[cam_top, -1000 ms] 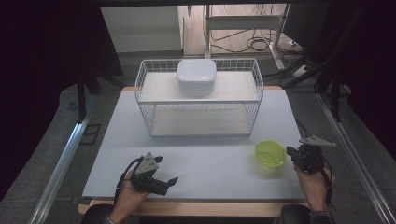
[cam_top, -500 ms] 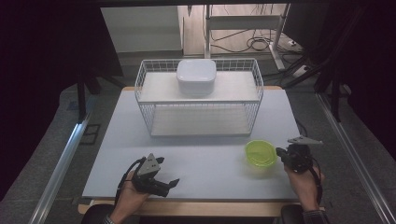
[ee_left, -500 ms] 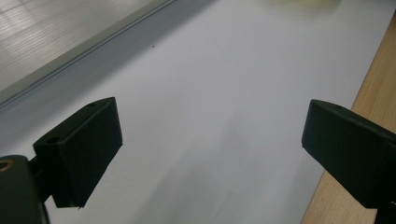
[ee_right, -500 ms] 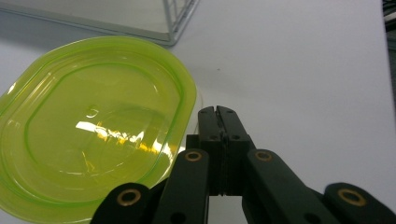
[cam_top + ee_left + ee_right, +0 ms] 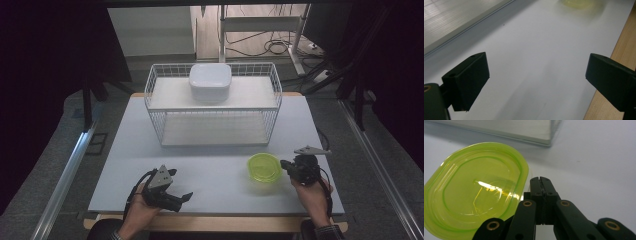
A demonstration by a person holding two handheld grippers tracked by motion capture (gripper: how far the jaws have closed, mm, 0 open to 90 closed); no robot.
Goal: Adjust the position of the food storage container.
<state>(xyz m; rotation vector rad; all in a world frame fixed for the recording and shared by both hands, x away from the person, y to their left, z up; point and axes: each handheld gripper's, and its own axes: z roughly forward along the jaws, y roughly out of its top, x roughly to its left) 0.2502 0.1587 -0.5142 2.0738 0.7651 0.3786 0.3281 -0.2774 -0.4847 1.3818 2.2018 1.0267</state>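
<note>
A translucent yellow-green lid (image 5: 264,167) lies flat on the white table (image 5: 150,150), front right of centre. My right gripper (image 5: 285,164) is shut, its closed jaws right against the lid's right rim with nothing between them. In the right gripper view the lid (image 5: 474,192) lies just left of the gripper (image 5: 541,180). My left gripper (image 5: 181,187) rests near the front left edge, open and pointing right. Its jaws stand wide apart over bare table in the left gripper view (image 5: 536,75), with the lid (image 5: 579,3) blurred far ahead.
A white wire basket (image 5: 212,107) stands at the middle back of the table, with a white lidded container (image 5: 210,82) on its top shelf. The table's wooden front edge (image 5: 621,50) runs close beside the left gripper.
The right gripper has slid left across the table and the lid has moved left with it. The left gripper has stayed put.
</note>
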